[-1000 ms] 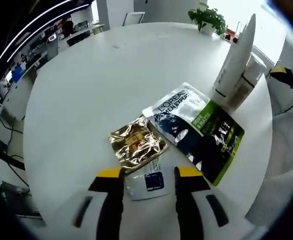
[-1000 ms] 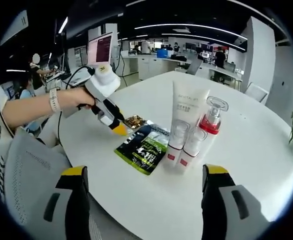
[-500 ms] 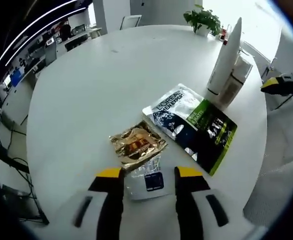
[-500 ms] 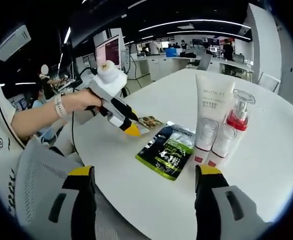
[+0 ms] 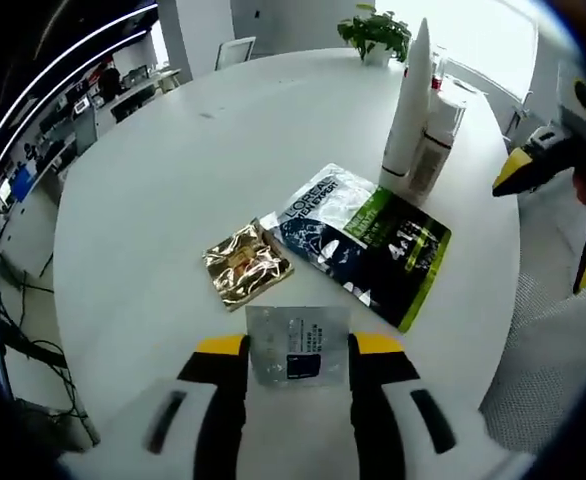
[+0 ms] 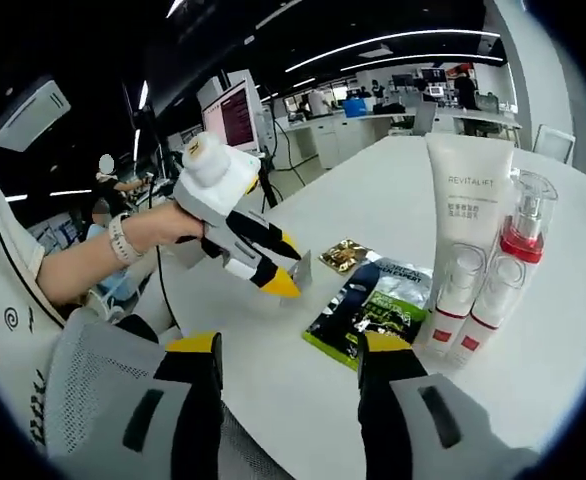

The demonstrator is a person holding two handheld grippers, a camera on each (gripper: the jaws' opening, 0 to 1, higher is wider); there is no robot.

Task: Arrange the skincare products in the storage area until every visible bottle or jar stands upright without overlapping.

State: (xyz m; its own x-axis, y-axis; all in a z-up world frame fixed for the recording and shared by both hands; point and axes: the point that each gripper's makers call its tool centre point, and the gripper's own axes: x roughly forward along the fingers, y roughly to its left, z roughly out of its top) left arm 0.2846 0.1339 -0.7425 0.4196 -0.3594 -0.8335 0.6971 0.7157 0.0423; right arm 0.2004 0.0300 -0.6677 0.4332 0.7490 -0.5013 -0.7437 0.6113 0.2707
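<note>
Left gripper point(image 5: 298, 345): jaws closed on the clear sachet point(image 5: 296, 343), held off the white table point(image 5: 153, 180), apparently to separate it from the others.
Right gripper point(image 6: 291, 345): jaws parted, holding nothing, waiting near the table edge.
Gold sachet point(image 5: 244, 263): flat, just beside the green pouch point(image 5: 363, 240).
Tube point(image 6: 465, 215) and pump bottles point(image 6: 503, 275): upright, clustered, touching.

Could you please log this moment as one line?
left gripper: shut on clear sachet | right gripper: open | gold sachet, green pouch: flat on table
</note>
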